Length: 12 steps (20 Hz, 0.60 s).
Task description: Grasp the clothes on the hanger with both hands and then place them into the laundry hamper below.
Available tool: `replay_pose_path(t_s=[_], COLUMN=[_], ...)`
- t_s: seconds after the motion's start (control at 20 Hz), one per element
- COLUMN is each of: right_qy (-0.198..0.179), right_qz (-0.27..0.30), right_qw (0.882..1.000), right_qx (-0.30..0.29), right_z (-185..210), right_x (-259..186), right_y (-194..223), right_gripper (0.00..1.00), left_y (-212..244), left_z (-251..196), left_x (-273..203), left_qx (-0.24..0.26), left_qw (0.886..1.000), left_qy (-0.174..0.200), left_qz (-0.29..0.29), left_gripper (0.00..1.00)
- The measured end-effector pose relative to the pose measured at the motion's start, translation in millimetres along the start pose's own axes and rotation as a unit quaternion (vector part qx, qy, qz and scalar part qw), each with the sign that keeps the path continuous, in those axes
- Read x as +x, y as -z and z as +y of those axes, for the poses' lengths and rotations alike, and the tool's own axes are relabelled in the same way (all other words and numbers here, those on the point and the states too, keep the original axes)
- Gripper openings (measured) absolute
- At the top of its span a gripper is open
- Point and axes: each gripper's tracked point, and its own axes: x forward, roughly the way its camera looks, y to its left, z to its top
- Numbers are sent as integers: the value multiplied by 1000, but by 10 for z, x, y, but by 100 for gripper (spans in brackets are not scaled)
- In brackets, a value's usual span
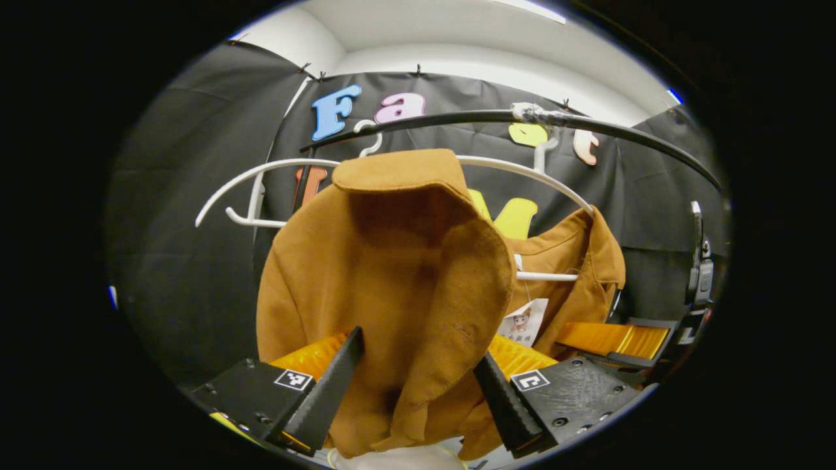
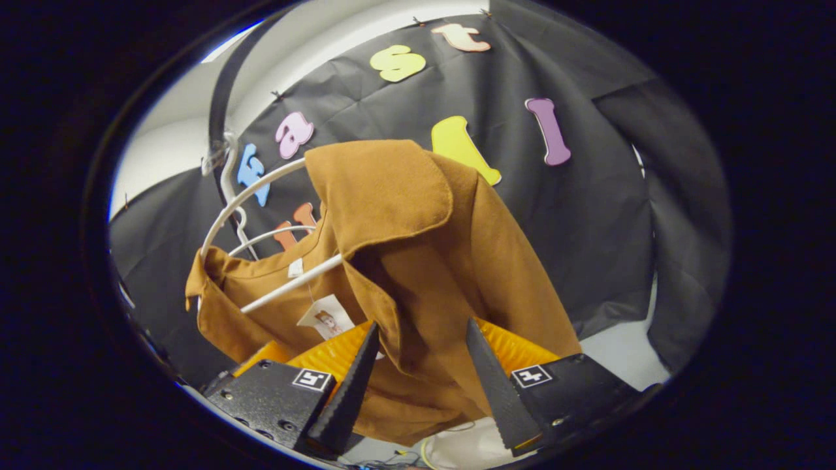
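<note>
Two grippers: mine, one at each side of the brown jacket (image 1: 392, 274).
Jacket: draped on a white hanger (image 1: 261, 176), which hooks over a dark rail (image 1: 620, 134); a paper tag (image 1: 522, 321) dangles inside.
Left gripper (image 1: 418, 385): my jaws stand apart, jacket cloth hanging between them; no clamp visible.
Right gripper (image 2: 421, 385): jaws spread, the jacket's front edge between them; contact I cannot tell.

Both gripper views close, angled upward, sharing the brown jacket (image 1: 392, 274) (image 2: 418, 261).
</note>
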Motion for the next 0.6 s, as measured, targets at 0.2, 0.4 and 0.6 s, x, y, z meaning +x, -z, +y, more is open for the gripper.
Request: replay_pose_path(t_s=[0.2, 0.4, 0.6], right_qy=[-30, -9, -16], right_qz=[-5, -14, -20], right_qw=[999, 999, 999], right_qx=[34, 33, 46], right_z=[165, 45, -24], right_x=[87, 206, 249], right_y=[-62, -173, -236], right_gripper=[82, 86, 73], left_y=[-47, -93, -82], left_z=[-86, 20, 103], left_x=[103, 196, 218], left_qx=[2, -7, -13], left_qw=[1000, 1000, 1000], left_qy=[3, -17, -22], left_qz=[-1, 0, 10], left_gripper=[95, 87, 57])
